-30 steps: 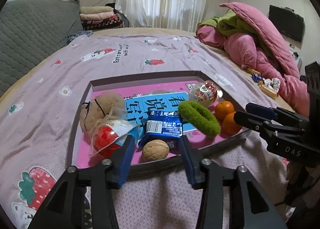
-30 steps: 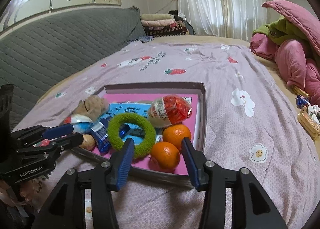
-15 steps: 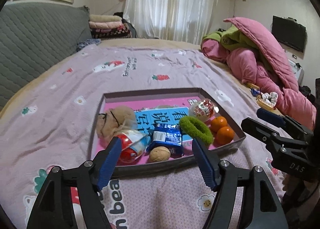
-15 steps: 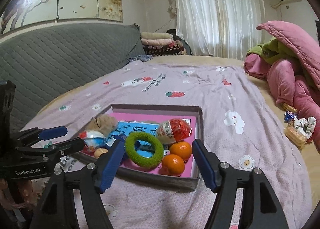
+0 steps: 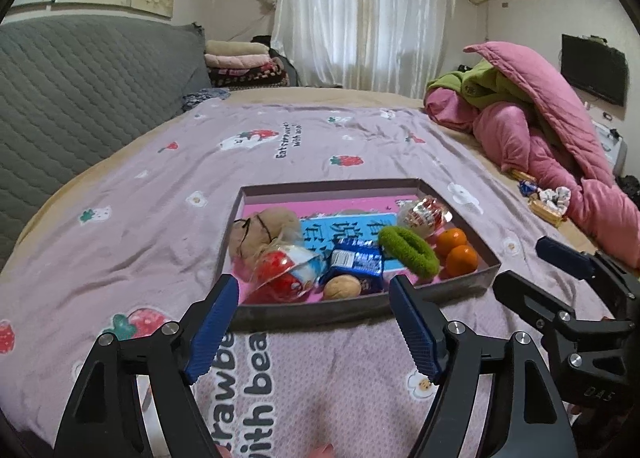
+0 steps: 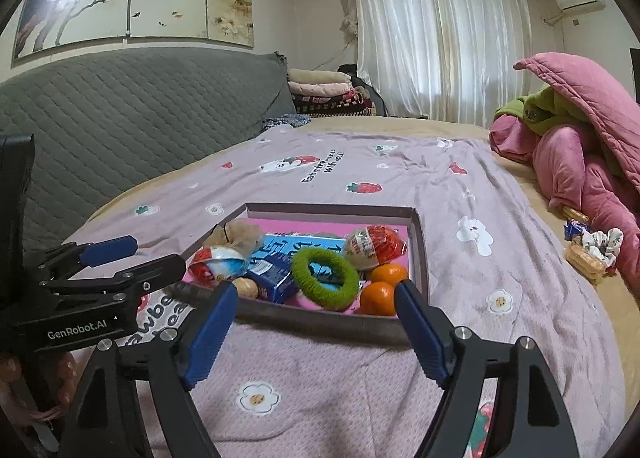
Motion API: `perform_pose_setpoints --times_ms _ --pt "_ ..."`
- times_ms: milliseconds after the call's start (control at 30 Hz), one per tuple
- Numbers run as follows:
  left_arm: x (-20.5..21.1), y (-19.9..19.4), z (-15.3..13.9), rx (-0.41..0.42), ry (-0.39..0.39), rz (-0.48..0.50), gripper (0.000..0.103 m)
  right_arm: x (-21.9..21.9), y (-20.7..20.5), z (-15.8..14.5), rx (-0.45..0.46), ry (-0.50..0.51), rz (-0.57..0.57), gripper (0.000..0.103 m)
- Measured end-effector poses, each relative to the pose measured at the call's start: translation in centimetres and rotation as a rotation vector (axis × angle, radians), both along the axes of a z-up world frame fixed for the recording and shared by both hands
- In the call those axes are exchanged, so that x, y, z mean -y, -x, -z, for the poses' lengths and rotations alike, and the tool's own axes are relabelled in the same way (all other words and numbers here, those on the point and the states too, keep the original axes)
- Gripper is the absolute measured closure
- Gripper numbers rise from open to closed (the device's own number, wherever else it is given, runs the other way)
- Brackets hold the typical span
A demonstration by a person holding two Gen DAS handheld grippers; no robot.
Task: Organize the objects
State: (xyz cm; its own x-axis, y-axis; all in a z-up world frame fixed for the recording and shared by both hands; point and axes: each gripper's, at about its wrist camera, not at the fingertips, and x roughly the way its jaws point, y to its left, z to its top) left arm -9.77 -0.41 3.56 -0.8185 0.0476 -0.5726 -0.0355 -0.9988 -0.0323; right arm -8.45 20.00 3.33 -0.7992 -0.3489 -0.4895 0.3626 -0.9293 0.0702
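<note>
A mauve bedspread [image 5: 160, 218] printed with strawberries and flowers fills the middle of both views, with a grey quilted headboard [image 6: 120, 118] at left, white curtains [image 6: 440, 38] at upper centre and a heaped pink quilt [image 5: 560, 146] at right. A shallow box [image 5: 360, 308] sits at frame centre, holding a green ring [image 5: 408, 252], two oranges [image 5: 456, 250], a walnut [image 5: 342, 287] and snack packets. The left gripper [image 5: 312, 322] and the right gripper [image 6: 316, 322] hover at lower centre, both with jaws spread apart and holding nothing.
</note>
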Motion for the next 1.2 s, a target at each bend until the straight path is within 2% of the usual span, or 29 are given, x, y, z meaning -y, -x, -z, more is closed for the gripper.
perform_pose_setpoints --times_ms 333,700,933,1200 --pt "0.4 -1.4 1.1 0.035 -0.023 -0.008 0.025 0.3 -1.8 0.2 -0.023 -0.006 0.036 0.019" --pt "0.6 -2.2 3.2 0.049 -0.024 -0.014 0.024 1.0 -2.9 1.9 0.005 -0.047 0.074 0.019" --pt "0.5 -2.1 4.4 0.086 -0.022 -0.012 0.024 1.2 -3.3 2.7 0.001 -0.084 0.08 0.019" --pt "0.8 -2.3 4.9 0.09 -0.02 -0.016 0.024 1.1 -3.4 3.4 0.015 -0.075 0.081 0.019"
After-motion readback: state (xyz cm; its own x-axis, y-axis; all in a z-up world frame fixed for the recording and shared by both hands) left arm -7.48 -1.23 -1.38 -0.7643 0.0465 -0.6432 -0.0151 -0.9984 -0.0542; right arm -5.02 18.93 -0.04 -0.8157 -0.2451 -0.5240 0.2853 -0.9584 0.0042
